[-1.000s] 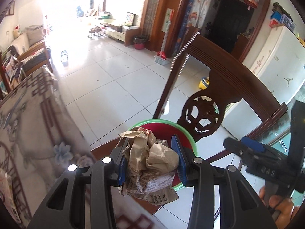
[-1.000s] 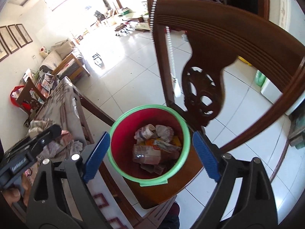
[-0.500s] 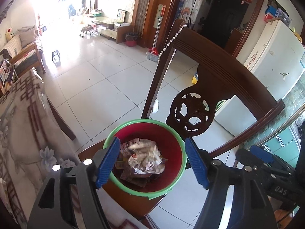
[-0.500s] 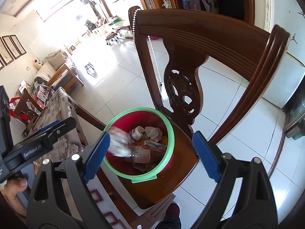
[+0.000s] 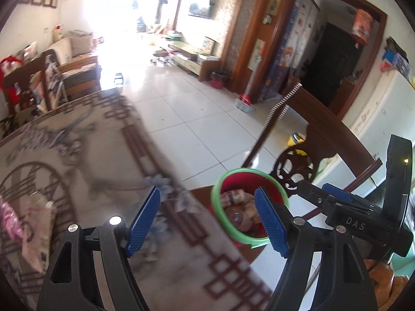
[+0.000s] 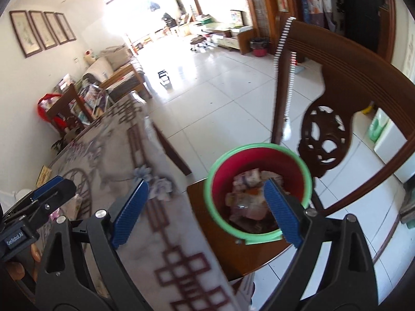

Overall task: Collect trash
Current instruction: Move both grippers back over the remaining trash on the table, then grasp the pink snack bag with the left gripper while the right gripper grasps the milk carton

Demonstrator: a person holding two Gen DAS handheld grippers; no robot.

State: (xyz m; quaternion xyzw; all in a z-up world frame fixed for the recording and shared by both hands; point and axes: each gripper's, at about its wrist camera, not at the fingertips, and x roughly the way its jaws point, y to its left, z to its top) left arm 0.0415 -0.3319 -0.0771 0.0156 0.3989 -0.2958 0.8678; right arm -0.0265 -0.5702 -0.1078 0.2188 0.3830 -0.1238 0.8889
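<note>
1. Trash [image 6: 249, 202] piled inside red bucket [image 6: 259, 160] on chair seat [image 6: 233, 256].
2. Left gripper [image 5: 207, 220] opening, nothing between jaws.
3. Right gripper [image 6: 207, 212] opening wide, likewise empty.
4. More scraps [image 5: 31, 230] left on table [image 5: 85, 155], apparently uncollected.

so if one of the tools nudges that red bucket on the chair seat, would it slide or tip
The red bucket looks like thin plastic holding only crumpled wrappers, so it is probably light and would slide on the polished chair seat. It looks taller than wide, so a push at the green rim might tip it. It stands near the seat's front edge.
</note>
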